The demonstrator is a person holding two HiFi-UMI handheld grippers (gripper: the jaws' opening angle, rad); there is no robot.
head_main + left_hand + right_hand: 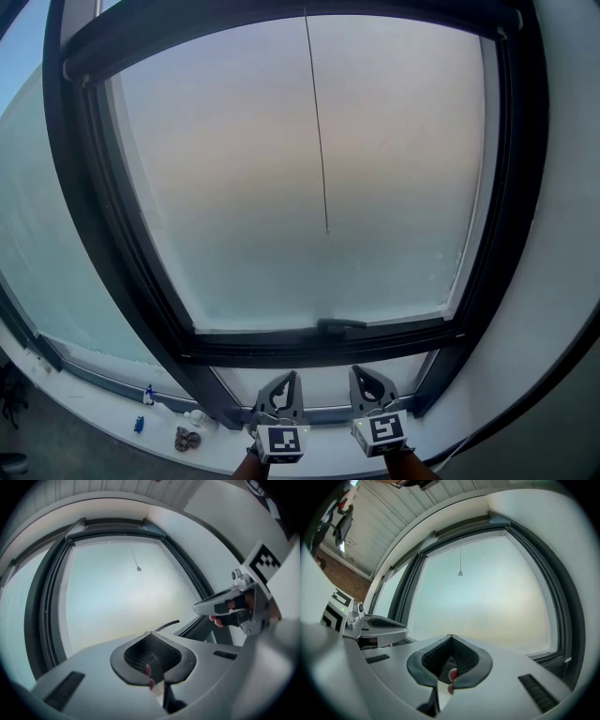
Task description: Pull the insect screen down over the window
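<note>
The window (309, 178) has a dark frame and a pale, hazy pane. A thin pull cord (320, 141) hangs from the dark top bar (281, 26) to mid-pane, ending in a small knob (138, 568), which also shows in the right gripper view (460, 573). A dark handle (339, 325) lies on the sash's lower rail. My left gripper (292, 375) and right gripper (359, 370) sit side by side below the sash, both shut and empty, pointing at the window. The left gripper's tips (149, 633) and the right gripper's tips (450, 636) are pressed together, well below the cord.
A white sill (112, 417) runs below the window, with a small blue item (139, 424), a white bottle (148, 396) and a brownish lump (187, 438) at its left. Another pane (37, 234) adjoins on the left. A white wall (562, 234) borders the right.
</note>
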